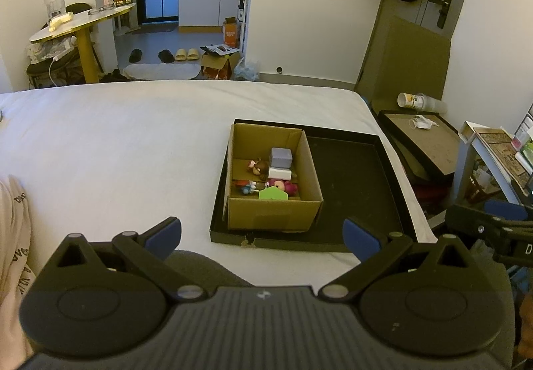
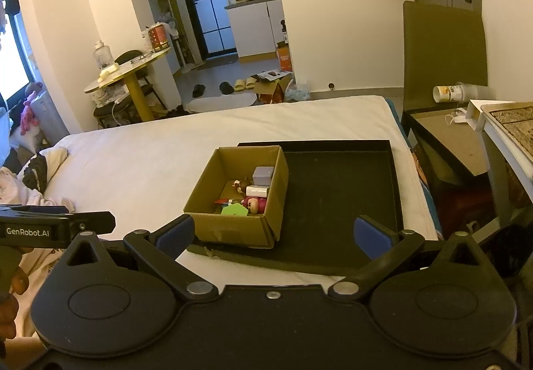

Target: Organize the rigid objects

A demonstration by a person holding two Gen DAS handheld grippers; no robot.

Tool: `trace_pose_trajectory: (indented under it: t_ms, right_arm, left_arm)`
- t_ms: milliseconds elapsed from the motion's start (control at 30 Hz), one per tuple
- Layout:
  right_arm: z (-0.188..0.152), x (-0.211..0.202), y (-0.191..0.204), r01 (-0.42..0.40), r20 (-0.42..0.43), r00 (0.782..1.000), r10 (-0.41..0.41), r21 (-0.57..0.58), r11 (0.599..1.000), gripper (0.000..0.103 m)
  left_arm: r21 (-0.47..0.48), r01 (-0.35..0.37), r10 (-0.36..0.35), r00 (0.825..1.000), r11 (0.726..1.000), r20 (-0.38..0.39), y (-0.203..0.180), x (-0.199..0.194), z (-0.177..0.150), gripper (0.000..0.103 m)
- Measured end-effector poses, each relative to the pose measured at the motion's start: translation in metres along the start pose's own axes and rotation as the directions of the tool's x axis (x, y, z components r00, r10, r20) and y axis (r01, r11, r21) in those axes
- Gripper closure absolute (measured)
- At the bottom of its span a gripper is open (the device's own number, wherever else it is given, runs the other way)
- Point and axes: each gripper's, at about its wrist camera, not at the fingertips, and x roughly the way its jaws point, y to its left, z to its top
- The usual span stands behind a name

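A cardboard box [image 1: 271, 211] [image 2: 230, 228] stands in the left part of a black tray [image 1: 349, 177] [image 2: 336, 200] on the white bed. In the box lie small toys: a grey-purple cube [image 1: 281, 157] [image 2: 263, 176], a white block [image 1: 279, 173] [image 2: 257, 191], a brown-haired figurine [image 1: 258, 167], a pink figurine [image 1: 283, 186] [image 2: 254, 203] and a green piece [image 1: 273, 194] [image 2: 235, 210]. My left gripper [image 1: 263, 238] is open and empty, held short of the tray's near edge. My right gripper [image 2: 274, 233] is open and empty, just in front of the box and tray.
The white bed [image 1: 116, 143] [image 2: 150, 157] stretches left of the tray. Right of the bed stand a dark box with cardboard [image 1: 423, 137] [image 2: 449, 140], a tipped cup [image 1: 411, 101] [image 2: 448, 93] and a shelf [image 2: 506, 123]. A round side table [image 1: 80, 20] stands beyond.
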Motion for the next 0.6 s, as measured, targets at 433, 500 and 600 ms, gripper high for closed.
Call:
trace_pose_trajectory:
  t_ms: [433, 500, 600]
  right_arm:
    - [0.0014, -0.0022, -0.0017, 0.004, 0.005, 1.0, -0.004, 0.005, 1.0, 0.0]
    - [0.0013, -0.0022, -0.0017, 0.006, 0.004, 1.0, -0.006, 0.006, 1.0, 0.0]
    - [0.0023, -0.0026, -0.0022, 0.007, 0.002, 1.0, -0.007, 0.005, 1.0, 0.0]
  left_arm:
    - [0.002, -0.002, 0.002, 1.0, 1.0, 0.005, -0.0014, -0.0014, -0.0009, 0.0]
    - [0.002, -0.002, 0.002, 1.0, 1.0, 0.003, -0.0014, -0.0013, -0.0009, 0.0]
    - [0.003, 0.002, -0.002, 1.0, 1.0, -0.002, -0.0016, -0.0011, -0.0009, 0.0]
